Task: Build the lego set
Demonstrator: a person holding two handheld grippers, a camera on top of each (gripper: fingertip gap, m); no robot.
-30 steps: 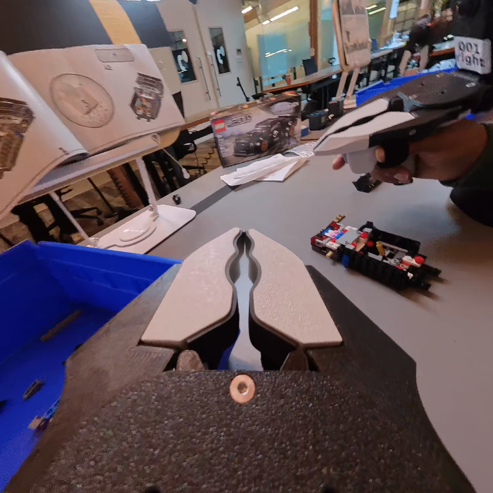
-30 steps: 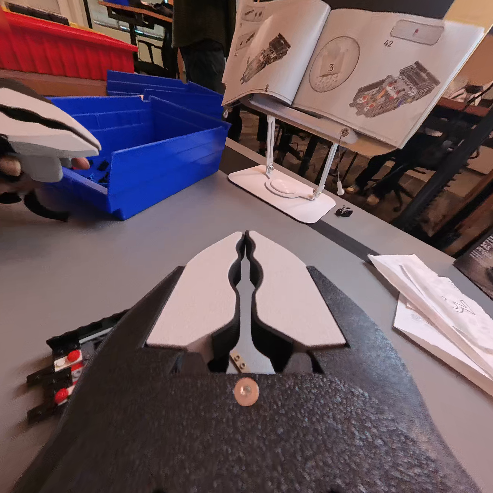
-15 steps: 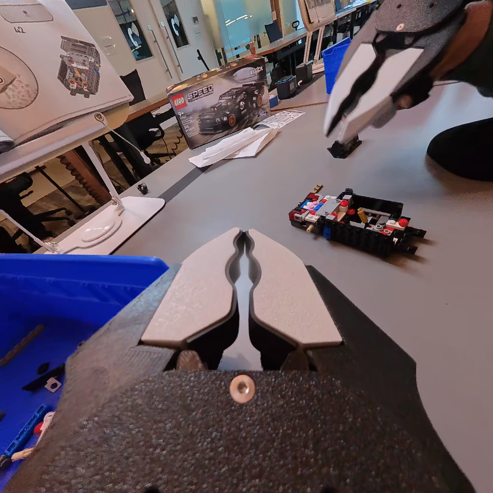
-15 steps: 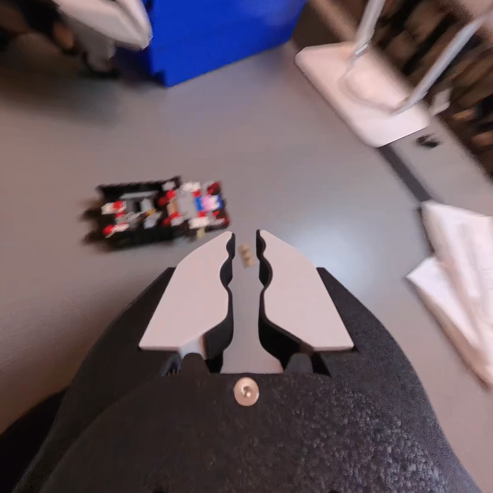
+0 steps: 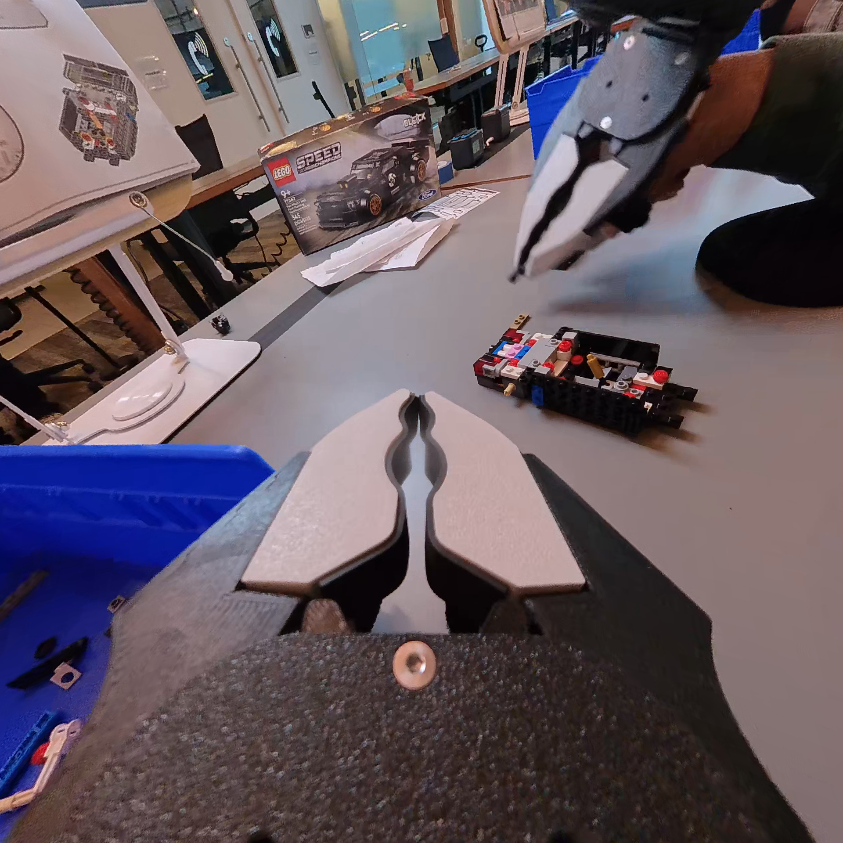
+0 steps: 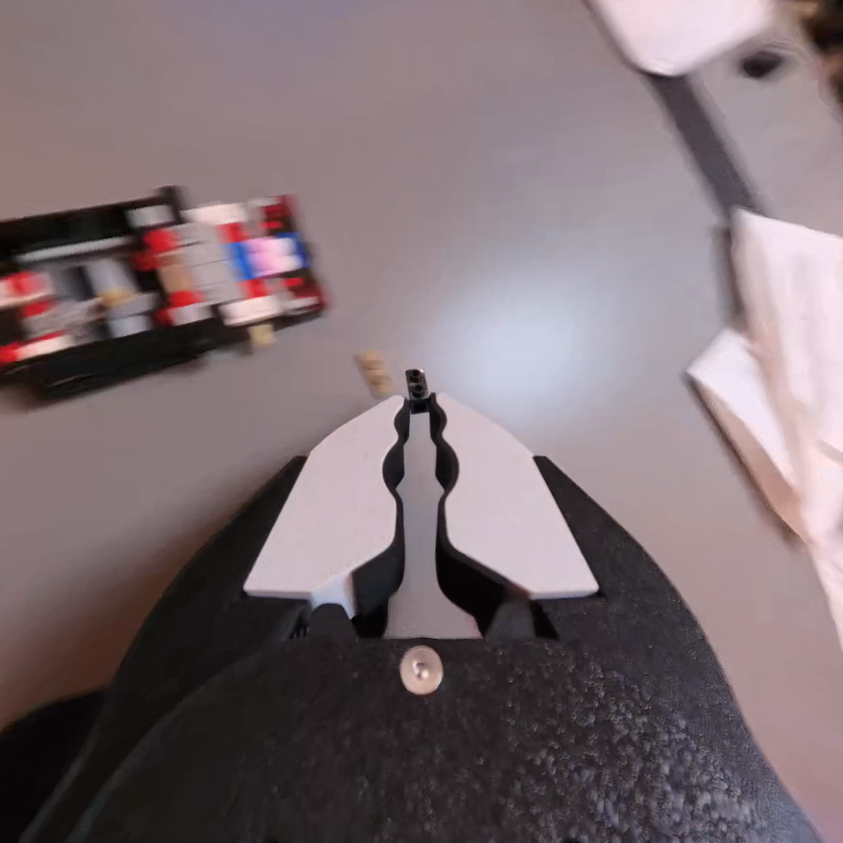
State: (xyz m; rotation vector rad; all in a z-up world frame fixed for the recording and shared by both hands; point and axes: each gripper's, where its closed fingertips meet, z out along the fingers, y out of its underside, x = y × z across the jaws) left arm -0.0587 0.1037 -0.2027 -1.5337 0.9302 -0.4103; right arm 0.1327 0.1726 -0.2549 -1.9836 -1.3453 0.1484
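The partly built black Lego car chassis (image 5: 584,378) lies on the grey table, ahead and to the right of my left gripper (image 5: 418,401), which is shut and empty over the table edge of the blue bin. A small tan piece (image 5: 522,319) lies just beyond the chassis. My right gripper (image 6: 417,401) is shut on a small black piece (image 6: 417,387) that sticks out of its tips. It hangs above the table, near the tan piece (image 6: 376,374) and to the right of the chassis (image 6: 150,283). The right gripper also shows in the left wrist view (image 5: 517,273). The right wrist view is blurred.
A blue bin (image 5: 114,492) with loose pieces sits at the left. An open instruction booklet (image 5: 68,137) rests on a white stand (image 5: 173,383). The Lego box (image 5: 351,173) and white paper bags (image 5: 383,251) lie at the back; the bags also show at right (image 6: 775,365). Tip to tip, the grippers are about 20 centimeters apart.
My right gripper tipped down to the table, closed on the small black piece and moved toward the chassis. My left gripper stayed shut and turned a little to the right.
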